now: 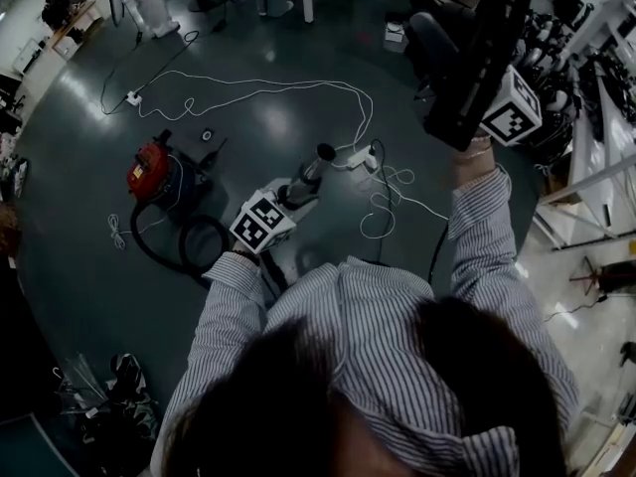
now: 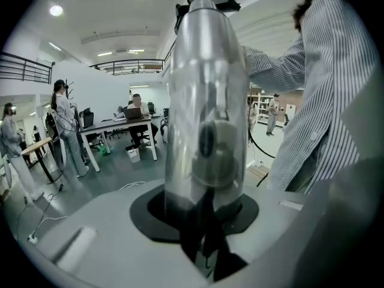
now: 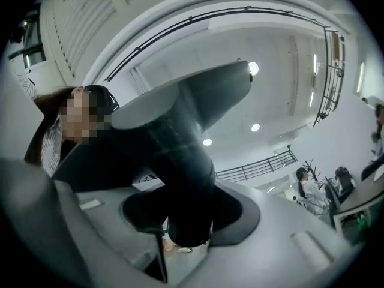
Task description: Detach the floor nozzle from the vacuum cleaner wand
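In the head view my left gripper (image 1: 291, 197) is low at the centre, shut on the silver vacuum wand (image 1: 314, 170), which slants up and away from it. The left gripper view shows that shiny tube (image 2: 204, 101) standing upright, clamped between the jaws of the left gripper (image 2: 204, 221). My right gripper (image 1: 469, 102) is raised at the upper right, shut on the black floor nozzle (image 1: 489, 43). The nozzle is apart from the wand. In the right gripper view the nozzle's dark neck (image 3: 180, 143) sits in the right gripper (image 3: 186, 221), its flat head against the ceiling.
A red vacuum canister (image 1: 151, 167) with a looped black hose (image 1: 189, 241) lies on the dark floor at left. White cables (image 1: 298, 89) and a power strip (image 1: 363, 157) trail ahead. Metal frames (image 1: 596, 167) stand at right; people and desks are at the far edge.
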### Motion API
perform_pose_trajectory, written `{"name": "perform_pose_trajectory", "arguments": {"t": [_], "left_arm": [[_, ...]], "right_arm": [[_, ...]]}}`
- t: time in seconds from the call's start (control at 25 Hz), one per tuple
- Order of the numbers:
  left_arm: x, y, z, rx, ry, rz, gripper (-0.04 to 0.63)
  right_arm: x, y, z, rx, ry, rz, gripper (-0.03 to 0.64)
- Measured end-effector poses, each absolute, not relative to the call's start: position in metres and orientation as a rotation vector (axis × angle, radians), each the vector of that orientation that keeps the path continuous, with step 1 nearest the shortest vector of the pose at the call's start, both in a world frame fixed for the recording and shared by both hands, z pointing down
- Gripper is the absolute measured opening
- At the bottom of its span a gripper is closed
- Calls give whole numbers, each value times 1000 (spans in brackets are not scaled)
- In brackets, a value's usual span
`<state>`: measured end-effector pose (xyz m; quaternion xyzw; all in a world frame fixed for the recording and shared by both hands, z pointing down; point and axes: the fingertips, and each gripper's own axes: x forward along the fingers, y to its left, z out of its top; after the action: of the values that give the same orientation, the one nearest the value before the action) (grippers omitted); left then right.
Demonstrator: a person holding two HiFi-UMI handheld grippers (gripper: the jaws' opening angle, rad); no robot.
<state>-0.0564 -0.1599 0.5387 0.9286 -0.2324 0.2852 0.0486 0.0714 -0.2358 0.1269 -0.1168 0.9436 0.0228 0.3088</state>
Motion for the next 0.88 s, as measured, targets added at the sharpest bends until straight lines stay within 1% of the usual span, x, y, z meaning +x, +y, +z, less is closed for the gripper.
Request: {"name": "perform_pose_trajectory", "arguments": {"t": [0.12,0.48,0.88], "left_arm": [[-57,-168,537,2819,-778,870,115],[-70,-207,494,2814,-1065,870,121],[-75,-204,504,2773,-1071,849,124]], "right_arm": [[66,-239,133,-348,2541,50,163],[31,-251,200,-515,2651,-73,163],[10,-254,218,-537,2694,-113,164]]}}
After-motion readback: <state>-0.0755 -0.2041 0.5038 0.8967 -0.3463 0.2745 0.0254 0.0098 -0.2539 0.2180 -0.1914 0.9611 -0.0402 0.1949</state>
